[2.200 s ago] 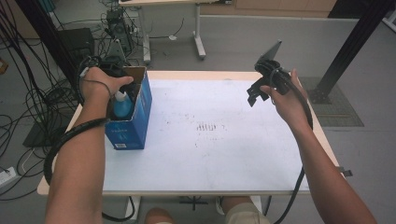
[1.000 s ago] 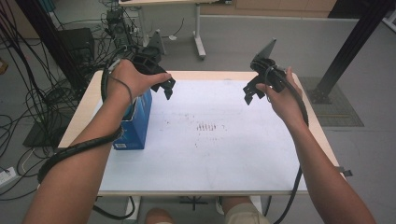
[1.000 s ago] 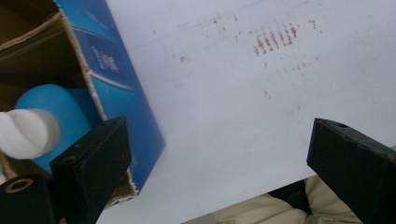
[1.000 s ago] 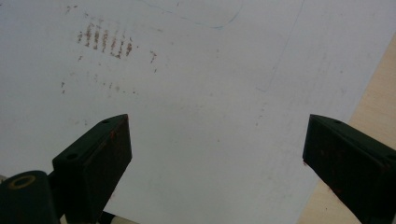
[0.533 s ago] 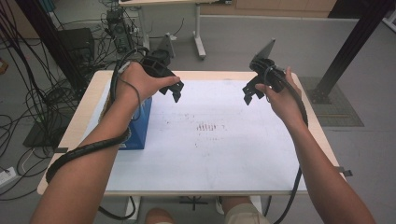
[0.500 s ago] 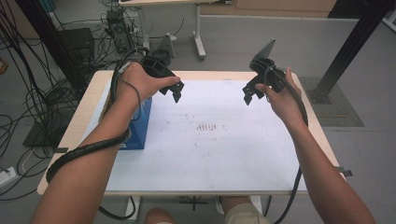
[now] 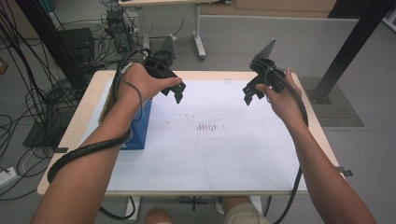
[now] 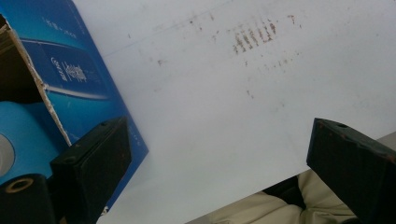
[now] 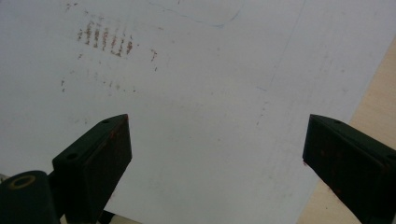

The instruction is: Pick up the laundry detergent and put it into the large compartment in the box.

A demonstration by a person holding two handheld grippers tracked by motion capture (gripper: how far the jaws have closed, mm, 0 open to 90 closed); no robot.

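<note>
While both hang above the sheet (image 7: 210, 140), left gripper (image 7: 178, 93) and right gripper (image 7: 250, 95) gape wide, seemingly empty

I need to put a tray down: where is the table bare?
The white sheet is bare from the blue box to its right edge, apart from faint marks. The left edge, by the box, is crowded.

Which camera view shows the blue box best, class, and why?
The left gripper view: the blue box shows its printed side and torn open top close up. In the high view the left forearm covers much of it.
</note>
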